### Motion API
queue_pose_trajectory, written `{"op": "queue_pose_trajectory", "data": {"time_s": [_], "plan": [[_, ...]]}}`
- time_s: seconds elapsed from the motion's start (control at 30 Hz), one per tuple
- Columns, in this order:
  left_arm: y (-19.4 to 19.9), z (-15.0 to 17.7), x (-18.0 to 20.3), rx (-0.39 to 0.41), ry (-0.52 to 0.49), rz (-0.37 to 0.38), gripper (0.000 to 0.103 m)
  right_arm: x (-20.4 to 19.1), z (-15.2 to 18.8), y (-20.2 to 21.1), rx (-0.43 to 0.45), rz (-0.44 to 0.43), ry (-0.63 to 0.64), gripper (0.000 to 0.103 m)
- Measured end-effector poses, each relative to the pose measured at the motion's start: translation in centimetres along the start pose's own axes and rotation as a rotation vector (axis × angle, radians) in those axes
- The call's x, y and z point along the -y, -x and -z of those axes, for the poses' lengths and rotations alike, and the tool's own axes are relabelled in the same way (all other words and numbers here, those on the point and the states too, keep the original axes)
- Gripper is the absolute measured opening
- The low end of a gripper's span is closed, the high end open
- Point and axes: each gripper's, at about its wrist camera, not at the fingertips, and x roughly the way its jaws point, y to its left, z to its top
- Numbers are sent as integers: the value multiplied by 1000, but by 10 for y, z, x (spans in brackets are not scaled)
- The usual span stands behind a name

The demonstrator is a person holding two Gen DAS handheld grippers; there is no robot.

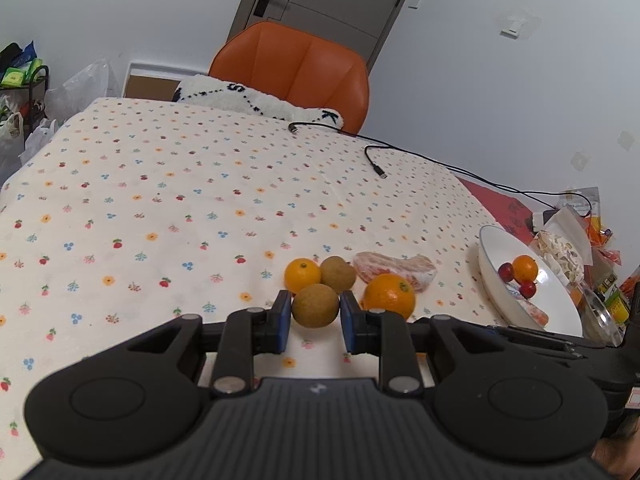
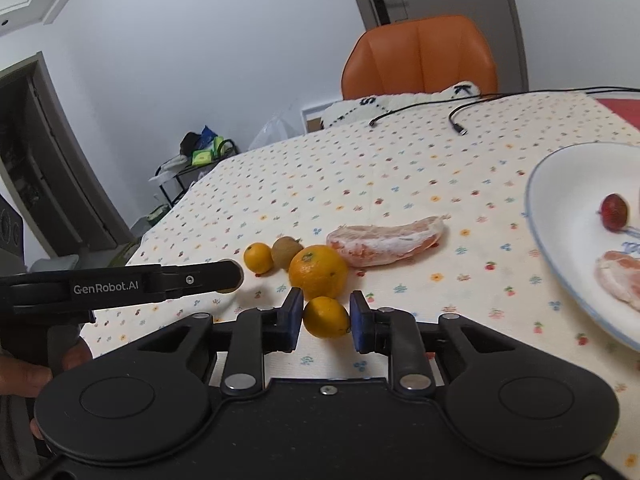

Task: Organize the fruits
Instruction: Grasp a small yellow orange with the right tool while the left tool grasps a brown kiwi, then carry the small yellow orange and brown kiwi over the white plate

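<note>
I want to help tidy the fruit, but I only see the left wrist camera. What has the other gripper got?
Observer: The right gripper has its fingers on either side of a small orange fruit, just this side of the big orange. I can't tell whether it is squeezing.
Operator: What does my gripper look like from over there?
Observer: The left gripper reaches in from the left, with GenRobot.AI lettering along its side.

The white plate [image 2: 560,216] and its pomelo piece [image 2: 620,284] run off frame.
</note>
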Motion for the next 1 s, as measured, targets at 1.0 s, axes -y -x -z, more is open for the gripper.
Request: {"op": "queue_pose_trajectory", "data": {"time_s": [1.0], "plan": [[20, 7, 76, 47, -93, 70, 24, 37, 10, 85, 141, 68, -51, 23]]}}
